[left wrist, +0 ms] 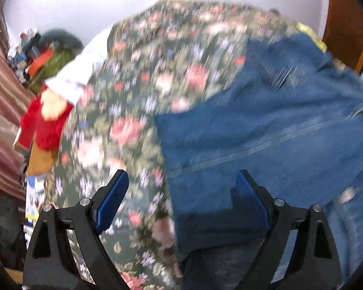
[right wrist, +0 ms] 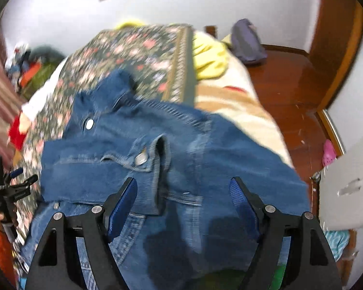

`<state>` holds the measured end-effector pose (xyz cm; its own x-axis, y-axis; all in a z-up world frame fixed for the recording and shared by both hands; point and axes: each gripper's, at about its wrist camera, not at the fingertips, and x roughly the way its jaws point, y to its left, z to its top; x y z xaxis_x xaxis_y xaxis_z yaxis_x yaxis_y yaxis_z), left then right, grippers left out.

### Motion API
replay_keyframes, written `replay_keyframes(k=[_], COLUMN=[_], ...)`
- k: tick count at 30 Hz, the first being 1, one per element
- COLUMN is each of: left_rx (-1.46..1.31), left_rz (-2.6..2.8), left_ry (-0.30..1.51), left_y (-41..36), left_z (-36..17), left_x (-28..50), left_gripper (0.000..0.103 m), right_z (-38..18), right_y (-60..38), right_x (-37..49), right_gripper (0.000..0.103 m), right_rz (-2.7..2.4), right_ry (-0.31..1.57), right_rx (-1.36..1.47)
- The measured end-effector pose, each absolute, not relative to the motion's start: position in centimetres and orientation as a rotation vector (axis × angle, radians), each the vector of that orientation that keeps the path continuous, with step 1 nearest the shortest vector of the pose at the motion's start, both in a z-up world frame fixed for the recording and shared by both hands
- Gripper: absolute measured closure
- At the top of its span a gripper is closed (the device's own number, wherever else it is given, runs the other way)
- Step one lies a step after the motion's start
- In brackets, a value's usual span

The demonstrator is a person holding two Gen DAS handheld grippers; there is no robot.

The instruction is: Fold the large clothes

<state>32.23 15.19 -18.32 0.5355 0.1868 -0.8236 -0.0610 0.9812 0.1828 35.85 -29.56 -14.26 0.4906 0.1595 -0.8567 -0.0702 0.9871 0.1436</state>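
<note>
A blue denim jacket (right wrist: 171, 149) lies crumpled on a bed with a dark floral cover (right wrist: 133, 55). It also shows in the left wrist view (left wrist: 273, 130), right of the floral cover (left wrist: 138, 91). My left gripper (left wrist: 181, 181) is open and empty, just above the jacket's left edge. My right gripper (right wrist: 184, 188) is open and empty over the middle of the jacket, near a cuff with a metal button (right wrist: 140, 158). The left gripper also shows at the left edge of the right wrist view (right wrist: 19, 176).
A red plush toy (left wrist: 44, 120) lies at the bed's left edge. A yellow cloth (right wrist: 209, 58) and a cream blanket (right wrist: 239, 106) lie on the bed's right side. A purple bag (right wrist: 248, 42) sits on the wooden floor (right wrist: 290, 91). A cluttered pile (left wrist: 41, 55) is far left.
</note>
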Motion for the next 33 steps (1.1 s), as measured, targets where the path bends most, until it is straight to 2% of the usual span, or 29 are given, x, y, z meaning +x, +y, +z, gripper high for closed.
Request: replay_keyframes(k=[6, 10, 19, 23, 27, 29, 31, 33], left_rx=[0.107, 0.102, 0.126, 0.092, 0.075, 0.06, 0.056, 0.063], left_rz=[0.032, -0.043, -0.149, -0.174, -0.183, -0.186, -0.186, -0.183], left_ry=[0.854, 0.822, 0.955, 1.056, 1.071, 1.077, 1.076, 1.073], left_y=[10.6, 7.5, 1.6, 0.7, 0.8, 0.9, 1.0, 0.9], left_z=[-13.8, -13.5, -19.1, -22.0, -22.5, -22.7, -22.7, -22.5], left_x=[33.4, 34.5, 36.7, 37.5, 37.4, 37.4, 37.4, 37.3], left_gripper=[0.012, 0.012, 0.012, 0.012, 0.012, 0.012, 0.012, 0.012], right_z=[-13.6, -15.4, -21.4, -22.5, -23.3, -23.8, -24.1, -24.2], right_y=[-35.7, -39.9, -45.6, -46.4, -46.3, -45.9, -45.3, -44.9], right_x=[34.2, 32.3, 28.3, 28.3, 29.1, 29.9, 30.8, 31.4], right_gripper=[0.026, 0.026, 0.026, 0.026, 0.024, 0.027, 0.035, 0.052], right_rz=[0.037, -0.05, -0.111, -0.103, -0.102, -0.104, -0.114, -0.114], right_ry=[1.049, 1.104, 1.219, 1.211, 1.206, 1.203, 1.205, 1.199], right_rx=[0.205, 0.261, 0.519, 0.613, 0.656, 0.64, 0.608, 0.587])
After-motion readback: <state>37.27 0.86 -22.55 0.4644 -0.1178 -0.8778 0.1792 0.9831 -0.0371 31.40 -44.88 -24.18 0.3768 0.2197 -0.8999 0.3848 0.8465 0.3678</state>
